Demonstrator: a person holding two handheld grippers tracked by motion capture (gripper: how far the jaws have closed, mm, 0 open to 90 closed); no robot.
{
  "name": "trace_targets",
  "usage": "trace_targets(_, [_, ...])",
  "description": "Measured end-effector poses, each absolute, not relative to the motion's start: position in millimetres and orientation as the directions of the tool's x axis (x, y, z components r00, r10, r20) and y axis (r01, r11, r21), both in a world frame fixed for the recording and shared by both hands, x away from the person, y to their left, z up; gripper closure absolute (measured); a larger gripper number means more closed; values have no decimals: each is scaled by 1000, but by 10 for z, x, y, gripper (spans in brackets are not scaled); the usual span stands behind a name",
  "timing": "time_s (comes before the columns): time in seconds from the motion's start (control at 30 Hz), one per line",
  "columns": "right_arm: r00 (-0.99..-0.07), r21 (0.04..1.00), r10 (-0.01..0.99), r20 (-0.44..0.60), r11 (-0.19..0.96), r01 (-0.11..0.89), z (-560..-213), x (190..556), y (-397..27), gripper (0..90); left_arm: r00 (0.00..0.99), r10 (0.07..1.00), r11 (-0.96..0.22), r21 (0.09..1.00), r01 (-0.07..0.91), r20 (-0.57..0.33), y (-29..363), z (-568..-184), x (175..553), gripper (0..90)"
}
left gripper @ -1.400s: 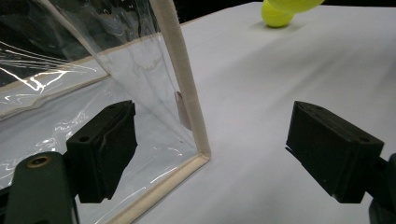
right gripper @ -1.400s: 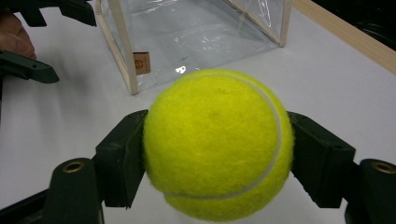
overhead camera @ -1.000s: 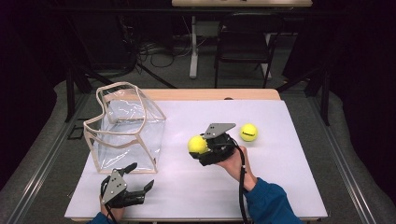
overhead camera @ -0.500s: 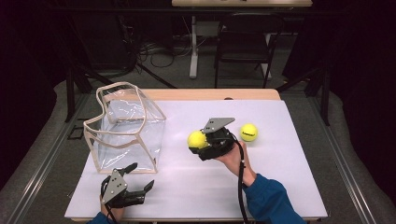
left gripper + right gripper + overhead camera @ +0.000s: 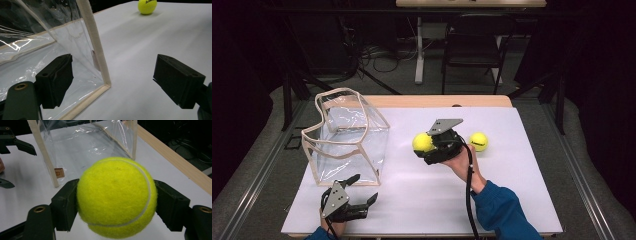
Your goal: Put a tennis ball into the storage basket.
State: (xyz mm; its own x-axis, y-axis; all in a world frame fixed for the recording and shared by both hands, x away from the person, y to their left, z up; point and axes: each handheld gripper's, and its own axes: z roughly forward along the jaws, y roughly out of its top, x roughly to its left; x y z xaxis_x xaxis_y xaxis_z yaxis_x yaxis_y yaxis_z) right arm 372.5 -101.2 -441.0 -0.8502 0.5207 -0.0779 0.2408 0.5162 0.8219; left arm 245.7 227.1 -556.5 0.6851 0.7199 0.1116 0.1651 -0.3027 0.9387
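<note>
Hovering mid-tabletop in the high view, the right gripper (image 5: 428, 145) pinches a tennis ball (image 5: 422, 142). The left gripper (image 5: 112, 82) view shows spread jaws beside the clear bag (image 5: 50, 37). Right gripper view: the fuzzy, light, springy ball looks best held across its middle.

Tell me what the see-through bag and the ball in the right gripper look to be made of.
Bag: apparently clear flexible plastic film, glossy; it shows creases and glare, and the table shows through it. Its edges look like cream woven fabric tape, matte.
Ball held by the right gripper: yellow-green fuzzy felt cover, matte, with a pale curved seam, like a tennis ball. Its core cannot be seen.
</note>
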Motion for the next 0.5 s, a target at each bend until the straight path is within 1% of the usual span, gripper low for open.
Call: trace_targets(0.5, [-844, 826, 529, -83, 510, 239, -4330, 3830, -982, 264, 687, 718, -298, 940, 163, 109, 2277, -5563, 2449, 159])
